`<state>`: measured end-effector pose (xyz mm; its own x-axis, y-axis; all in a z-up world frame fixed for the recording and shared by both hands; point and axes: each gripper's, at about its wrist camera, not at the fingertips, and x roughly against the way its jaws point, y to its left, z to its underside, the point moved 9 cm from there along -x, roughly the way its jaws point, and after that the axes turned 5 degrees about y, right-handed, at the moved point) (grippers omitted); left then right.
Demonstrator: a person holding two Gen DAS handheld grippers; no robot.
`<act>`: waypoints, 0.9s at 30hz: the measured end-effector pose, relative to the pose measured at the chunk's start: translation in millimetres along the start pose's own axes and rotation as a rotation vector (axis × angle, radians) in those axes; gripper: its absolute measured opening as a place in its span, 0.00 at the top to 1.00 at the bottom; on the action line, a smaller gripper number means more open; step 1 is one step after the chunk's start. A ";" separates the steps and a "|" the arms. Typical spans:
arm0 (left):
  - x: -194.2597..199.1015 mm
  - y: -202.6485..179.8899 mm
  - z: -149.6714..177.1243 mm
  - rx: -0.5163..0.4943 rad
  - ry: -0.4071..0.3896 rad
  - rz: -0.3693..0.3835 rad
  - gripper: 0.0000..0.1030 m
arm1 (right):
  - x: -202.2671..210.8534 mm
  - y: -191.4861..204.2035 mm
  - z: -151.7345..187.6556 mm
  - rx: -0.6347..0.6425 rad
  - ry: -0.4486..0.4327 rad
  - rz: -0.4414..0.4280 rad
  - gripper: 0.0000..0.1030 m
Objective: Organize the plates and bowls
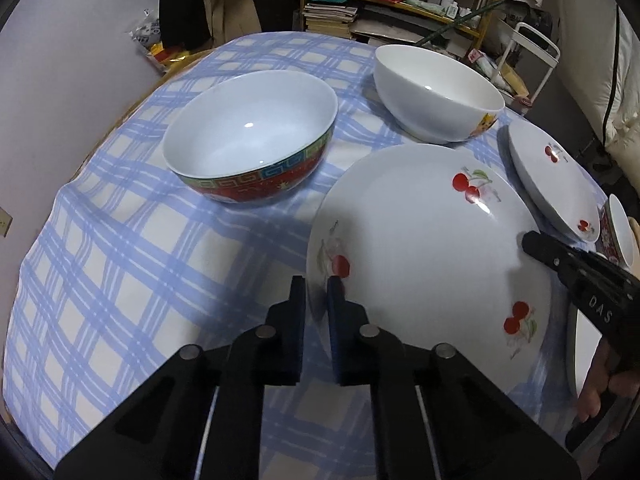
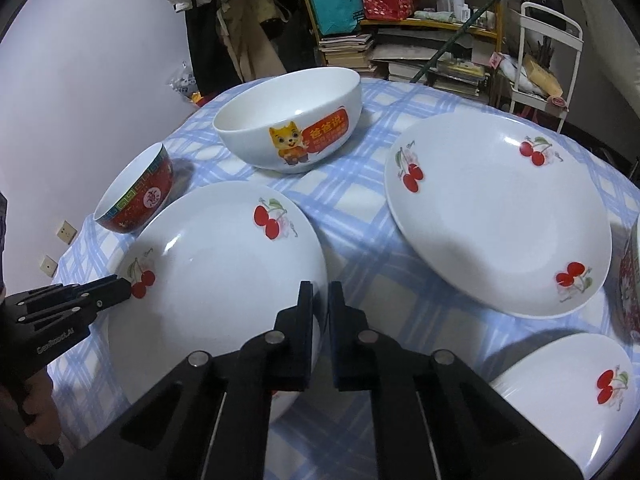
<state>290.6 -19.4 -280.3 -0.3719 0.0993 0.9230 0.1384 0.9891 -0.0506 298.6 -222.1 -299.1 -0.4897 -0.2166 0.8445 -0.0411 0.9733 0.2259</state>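
A white cherry plate [image 1: 424,256] is held up off the blue checked cloth by both grippers. My left gripper [image 1: 317,292] is shut on its near-left rim. My right gripper [image 2: 321,300] is shut on its right rim [image 2: 224,280]; it also shows in the left wrist view [image 1: 528,240] at that rim. A red-patterned bowl [image 1: 256,136] and a white cartoon bowl [image 1: 436,92] stand behind. A second cherry plate [image 2: 496,216] lies to the right, a third [image 2: 572,396] at the near right.
The table [image 1: 120,240] has a blue checked cloth. Another red-patterned bowl [image 2: 632,280] sits at the right edge. Shelves with books and bags [image 2: 360,20] and a white cart [image 2: 548,60] stand behind the table. A wall is on the left.
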 end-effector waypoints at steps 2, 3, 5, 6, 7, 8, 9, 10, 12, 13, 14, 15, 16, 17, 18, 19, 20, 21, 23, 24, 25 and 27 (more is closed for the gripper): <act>-2.5 0.5 -0.2 0.009 -0.001 -0.007 0.90 | 0.0 0.2 -0.5 0.001 -0.001 -0.001 0.92; -3.2 0.9 -0.3 0.014 -0.001 -0.006 0.90 | 0.2 0.7 -1.0 0.000 -0.003 -0.002 0.92; -3.9 2.5 -1.0 0.024 -0.004 0.007 0.90 | -0.2 2.0 -1.3 0.005 -0.005 0.004 0.92; -3.4 2.6 -1.2 0.027 -0.008 0.014 0.91 | -0.6 2.1 -1.0 0.006 -0.004 0.007 0.92; -2.3 2.8 -1.2 0.032 -0.011 0.022 0.91 | -0.5 2.2 -0.6 0.003 -0.002 0.008 0.92; -1.2 3.0 -1.0 0.036 -0.013 0.029 0.91 | -0.6 1.6 -0.2 -0.008 0.000 0.004 0.92; -0.2 3.1 -1.0 0.036 -0.014 0.032 0.91 | -0.2 1.1 0.7 -0.018 0.002 -0.001 0.92; 1.2 2.9 -1.0 0.034 -0.016 0.034 0.91 | -0.4 0.9 2.1 -0.025 0.007 -0.004 0.92; 2.5 3.5 0.8 0.033 -0.013 0.032 0.91 | 0.7 1.0 5.6 -0.025 0.012 -0.007 0.92; 2.9 3.8 1.9 0.034 -0.010 0.028 0.91 | 1.8 1.4 7.3 -0.028 0.012 -0.013 0.92; 3.4 4.5 3.4 0.034 -0.006 0.020 0.91 | 2.9 2.0 8.9 -0.036 0.013 -0.021 0.92; 3.9 5.1 5.1 0.033 -0.004 0.015 0.91 | 3.9 2.9 10.5 -0.044 0.015 -0.032 0.92; 4.4 6.2 7.2 0.034 0.001 0.009 0.91 | 5.2 3.9 12.0 -0.050 0.015 -0.041 0.92; 5.1 7.4 9.7 0.038 0.004 0.007 0.91 | 6.3 5.1 13.2 -0.051 0.015 -0.046 0.92; 5.9 8.6 11.9 0.042 0.008 0.009 0.91 | 7.7 7.1 14.4 -0.047 0.016 -0.048 0.92; 7.3 9.8 14.5 0.047 0.012 0.010 0.91 | 9.6 9.2 15.6 -0.042 0.014 -0.048 0.92; 9.8 10.8 17.3 0.050 0.013 0.010 0.91 | 11.1 10.9 16.4 -0.040 0.014 -0.050 0.92; 12.6 11.5 20.4 0.046 0.013 0.004 0.90 | 13.2 12.9 18.2 -0.040 0.014 -0.053 0.92; 17.6 13.6 26.4 0.041 0.018 -0.005 0.90 | 18.1 17.6 21.5 -0.039 0.013 -0.061 0.92; 19.3 14.9 29.3 0.044 0.021 -0.007 0.90 | 21.0 20.6 23.4 -0.034 0.013 -0.065 0.92; 21.8 16.6 32.4 0.049 0.027 -0.009 0.90 | 23.9 23.9 25.3 -0.026 0.013 -0.067 0.92; 27.1 19.1 37.1 0.050 0.024 -0.019 0.90 | 28.9 29.7 28.8 -0.013 0.013 -0.068 0.92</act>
<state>249.1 6.2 -270.4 -0.3521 0.0788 0.9326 0.0858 0.9950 -0.0517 258.2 -197.2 -282.0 -0.4749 -0.2834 0.8331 -0.0627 0.9552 0.2892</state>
